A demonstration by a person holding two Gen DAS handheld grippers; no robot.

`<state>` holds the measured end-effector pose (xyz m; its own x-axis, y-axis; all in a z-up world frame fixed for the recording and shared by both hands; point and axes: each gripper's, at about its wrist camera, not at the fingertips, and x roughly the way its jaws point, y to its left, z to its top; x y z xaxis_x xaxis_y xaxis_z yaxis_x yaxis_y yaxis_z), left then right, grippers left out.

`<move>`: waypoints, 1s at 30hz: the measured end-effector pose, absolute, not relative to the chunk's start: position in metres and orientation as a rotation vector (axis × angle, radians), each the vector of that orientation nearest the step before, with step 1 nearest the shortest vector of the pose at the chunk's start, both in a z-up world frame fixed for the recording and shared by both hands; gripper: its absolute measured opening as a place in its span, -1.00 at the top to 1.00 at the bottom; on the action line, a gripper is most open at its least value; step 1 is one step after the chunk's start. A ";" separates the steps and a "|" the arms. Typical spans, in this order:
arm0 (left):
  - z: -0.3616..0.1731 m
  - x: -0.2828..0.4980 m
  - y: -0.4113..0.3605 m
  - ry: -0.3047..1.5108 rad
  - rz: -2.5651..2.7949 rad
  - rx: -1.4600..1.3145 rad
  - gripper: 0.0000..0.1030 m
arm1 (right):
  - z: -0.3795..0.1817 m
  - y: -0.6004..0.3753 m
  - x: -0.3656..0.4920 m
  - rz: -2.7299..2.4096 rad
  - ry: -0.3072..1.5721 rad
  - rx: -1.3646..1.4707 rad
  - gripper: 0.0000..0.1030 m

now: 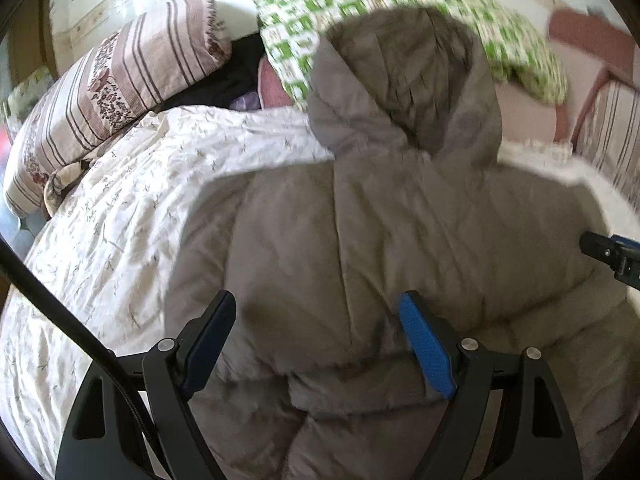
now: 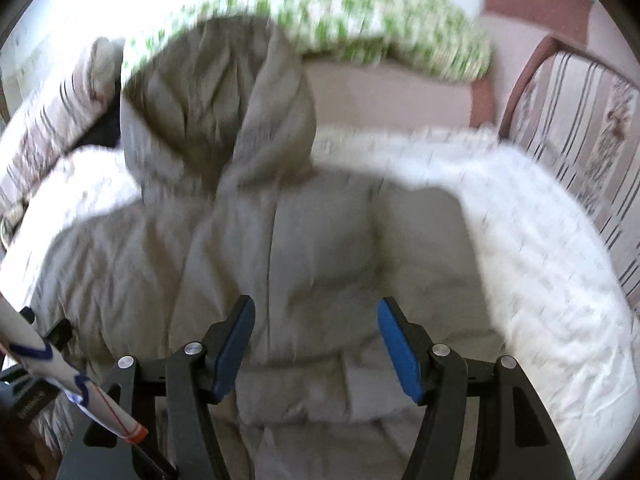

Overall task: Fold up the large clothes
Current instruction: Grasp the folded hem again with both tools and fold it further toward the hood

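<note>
**A:** Nearest the lens in the left wrist view is the left gripper (image 1: 316, 320), jaws spread wide over the grey hooded coat (image 1: 360, 240). Nothing is pinched; the puffy cloth only lies below the blue pad and the dark one.

**B:** And the coat is placed how?

**A:** Spread flat on the pale quilt (image 1: 120, 208) across the bed, hood (image 1: 400, 80) pointing away toward the green-checked cushion (image 1: 400, 0). I'd judge it is laid out that way so the sides can be turned in. The striped pillow (image 1: 108, 92) sits at the far left, well apart from it.

**B:** What can't you make out there?

**A:** The coat's hem runs under the gripper and out of frame. The right gripper (image 1: 612, 256) is cut off at the edge, so its jaws don't show from here. Dark clothing behind the pillow is too tucked away to name.

**B:** The right wrist view?

**A:** The right gripper (image 2: 316, 340) comes first again, jaws apart, empty, poised over the coat's (image 2: 280, 240) middle seam. The sleeves seem already folded across the front, though blur makes that uncertain.

**B:** Anything else hidden?

**A:** A white tube-like object (image 2: 60, 376) crosses the lower left corner; I can't tell what it is. The quilt's (image 2: 540, 280) pattern and the cushion (image 2: 360, 12) are smeared.
</note>
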<state>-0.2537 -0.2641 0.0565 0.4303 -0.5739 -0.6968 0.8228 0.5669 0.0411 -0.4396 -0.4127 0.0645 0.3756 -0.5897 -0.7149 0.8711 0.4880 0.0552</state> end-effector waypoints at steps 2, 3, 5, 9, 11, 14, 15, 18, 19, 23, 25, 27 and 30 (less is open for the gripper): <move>0.068 -0.242 -0.261 0.675 -0.893 0.359 -0.61 | 0.068 -0.423 -0.443 -0.967 0.661 0.494 -0.33; 0.071 -0.236 -0.259 0.671 -0.877 0.347 -0.61 | 0.064 -0.431 -0.444 -0.964 0.656 0.512 -0.33; 0.066 -0.219 -0.257 0.713 -0.842 0.330 -0.61 | 0.049 -0.448 -0.447 -0.960 0.691 0.580 -0.31; 0.040 -0.195 -0.259 0.877 -0.858 0.272 -0.61 | 0.021 -0.467 -0.446 -0.864 0.735 0.730 -0.29; 0.042 -0.194 -0.257 0.880 -0.859 0.254 -0.61 | 0.029 -0.463 -0.448 -0.861 0.716 0.731 -0.29; 0.054 -0.198 -0.254 0.848 -0.863 0.243 -0.61 | 0.051 -0.454 -0.454 -0.869 0.670 0.690 -0.29; 0.058 -0.199 -0.252 0.844 -0.865 0.239 -0.61 | 0.056 -0.451 -0.455 -0.873 0.667 0.675 -0.29; 0.070 -0.206 -0.244 0.829 -0.867 0.229 -0.61 | 0.064 -0.441 -0.460 -0.848 0.667 0.686 -0.29; 0.076 -0.209 -0.239 0.821 -0.866 0.224 -0.61 | 0.066 -0.436 -0.463 -0.832 0.663 0.693 -0.29; 0.104 -0.225 -0.216 0.782 -0.898 0.199 -0.61 | 0.088 -0.404 -0.468 -0.809 0.656 0.651 -0.29; 0.116 -0.236 -0.202 0.761 -0.908 0.201 -0.61 | 0.096 -0.380 -0.475 -0.789 0.663 0.613 -0.30; 0.122 -0.248 -0.187 0.755 -0.911 0.204 -0.61 | 0.095 -0.364 -0.492 -0.773 0.664 0.593 -0.34; 0.117 -0.265 -0.161 0.783 -0.922 0.212 -0.61 | 0.076 -0.344 -0.519 -0.767 0.720 0.605 -0.35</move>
<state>-0.2650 -0.1614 0.1168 0.3559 -0.6339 -0.6866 0.7803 0.6059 -0.1549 -0.5188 -0.3437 0.0760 0.5115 -0.4002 -0.7604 0.7844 0.5787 0.2230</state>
